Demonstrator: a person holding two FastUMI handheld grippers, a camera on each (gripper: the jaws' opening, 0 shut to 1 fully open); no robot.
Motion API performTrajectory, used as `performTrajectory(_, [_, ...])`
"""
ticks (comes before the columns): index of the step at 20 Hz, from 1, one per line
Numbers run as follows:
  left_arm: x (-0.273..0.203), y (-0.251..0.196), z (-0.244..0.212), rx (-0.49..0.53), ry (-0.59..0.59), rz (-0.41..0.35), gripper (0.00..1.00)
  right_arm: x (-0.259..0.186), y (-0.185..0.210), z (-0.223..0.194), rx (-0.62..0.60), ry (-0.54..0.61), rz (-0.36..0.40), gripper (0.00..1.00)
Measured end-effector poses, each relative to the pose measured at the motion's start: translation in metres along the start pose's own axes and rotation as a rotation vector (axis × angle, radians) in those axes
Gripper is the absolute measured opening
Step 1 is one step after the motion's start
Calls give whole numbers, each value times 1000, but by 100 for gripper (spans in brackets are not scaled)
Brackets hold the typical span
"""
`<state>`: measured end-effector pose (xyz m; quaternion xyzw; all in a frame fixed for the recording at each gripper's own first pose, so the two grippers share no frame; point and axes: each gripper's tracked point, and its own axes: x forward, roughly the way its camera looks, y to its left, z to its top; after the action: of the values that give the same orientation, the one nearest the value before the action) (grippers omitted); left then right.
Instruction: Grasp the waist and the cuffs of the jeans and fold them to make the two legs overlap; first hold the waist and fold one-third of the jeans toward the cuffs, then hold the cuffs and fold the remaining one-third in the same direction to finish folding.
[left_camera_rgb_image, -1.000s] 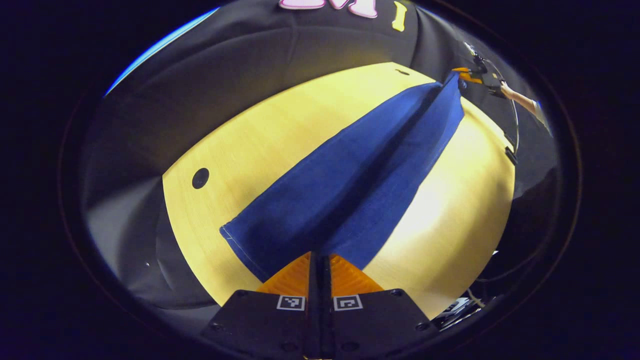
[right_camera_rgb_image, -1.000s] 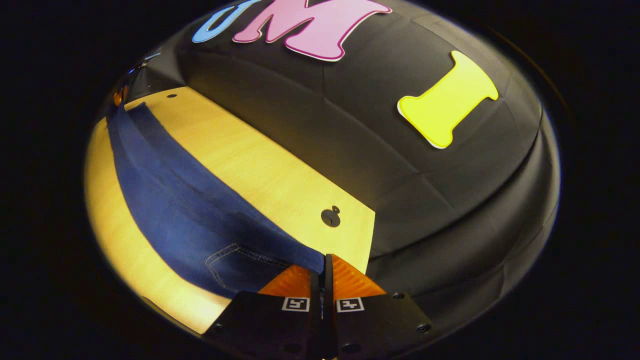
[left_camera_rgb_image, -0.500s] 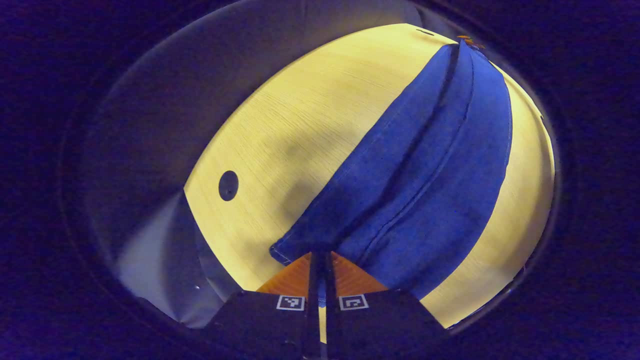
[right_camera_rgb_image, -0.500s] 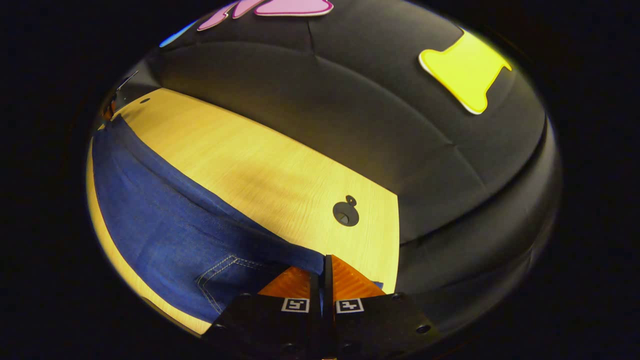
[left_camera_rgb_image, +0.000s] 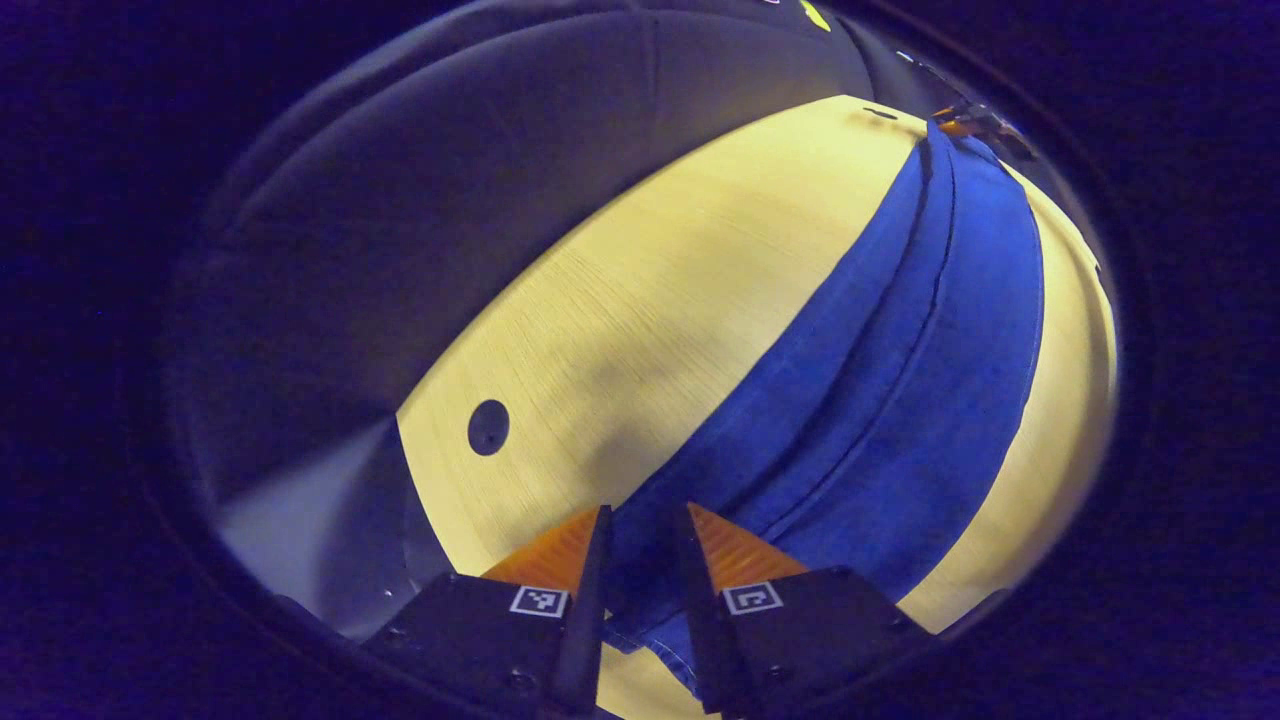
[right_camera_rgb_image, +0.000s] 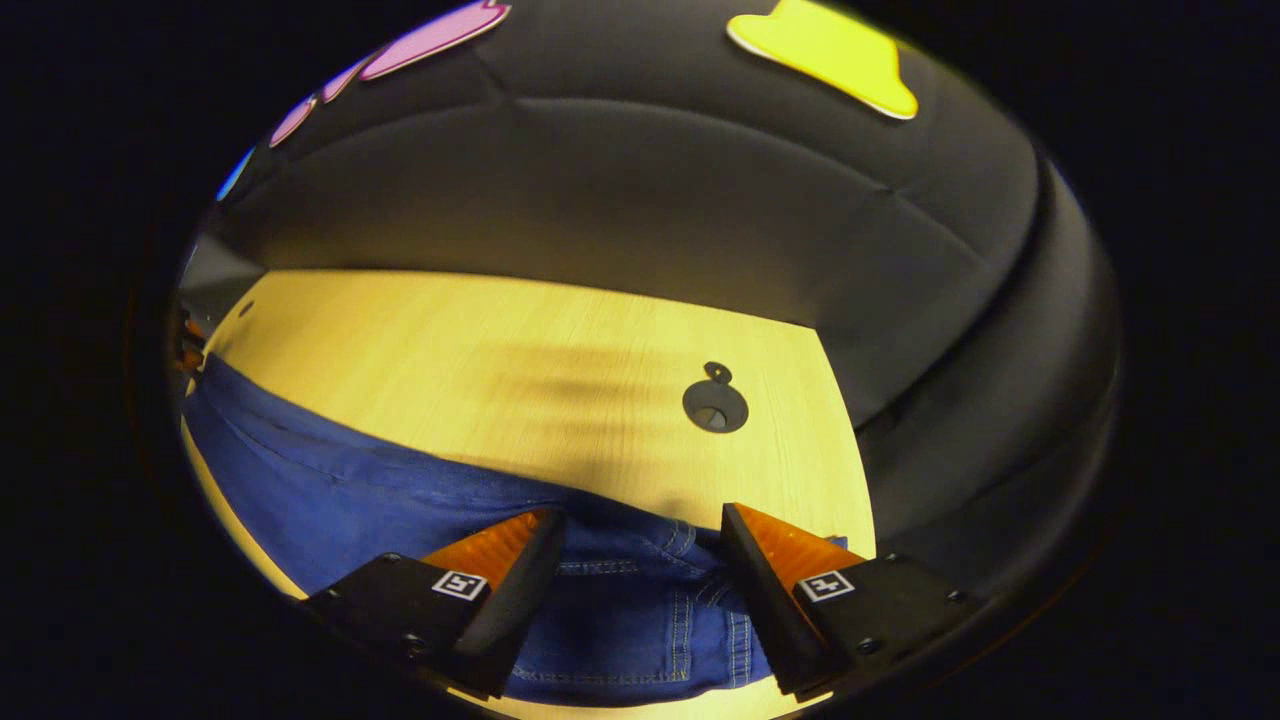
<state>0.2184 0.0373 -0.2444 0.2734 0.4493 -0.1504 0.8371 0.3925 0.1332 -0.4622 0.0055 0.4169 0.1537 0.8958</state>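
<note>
My left hand-held gripper (left_camera_rgb_image: 645, 520) has its orange fingers a little apart, straddling the cuff end of the blue jeans (left_camera_rgb_image: 900, 360) with a narrow gap on each side, so nothing is clamped. From that cuff the jeans run lengthwise across the light wooden tabletop (left_camera_rgb_image: 650, 300), the two legs lying one over the other with a dark seam line between them, and at their far end, by the waist, I can make out my other hand-held gripper as a small orange shape (left_camera_rgb_image: 958, 125). A round dark hole (left_camera_rgb_image: 488, 427) in the tabletop sits to the left of the jeans' cuff end. My right hand-held gripper (right_camera_rgb_image: 640, 525) is spread wide, its fingers hanging over the waist of the jeans (right_camera_rgb_image: 400, 500), where pale stitching shows. A grommet hole (right_camera_rgb_image: 715, 405) lies beyond the waist, and the black cloth wall (right_camera_rgb_image: 650, 200) rises behind the tabletop (right_camera_rgb_image: 450, 340).
</note>
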Motion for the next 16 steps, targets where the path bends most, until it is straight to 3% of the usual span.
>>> performTrajectory(3, [-22, -1, 31, -51, -130, 28, 54, -22, -15, 14, 37, -41, -21, 96])
performTrajectory(6, [-53, -14, 52, -86, -216, 40, 83, -47, -46, 35, 171, -105, -45, 96])
performTrajectory(8, [-77, -25, 70, -122, -286, 54, 95, -65, -68, 27, 298, -71, -47, 96])
performTrajectory(12, [-133, -53, 83, -256, -425, 43, 96, -83, -102, -6, 538, -56, -75, 98])
performTrajectory(14, [-168, -83, 84, -366, -491, 2, 96, -79, -103, -36, 649, 15, -83, 98])
performTrajectory(16, [-195, -114, 85, -436, -527, -43, 96, -65, -91, -80, 838, 107, -86, 98])
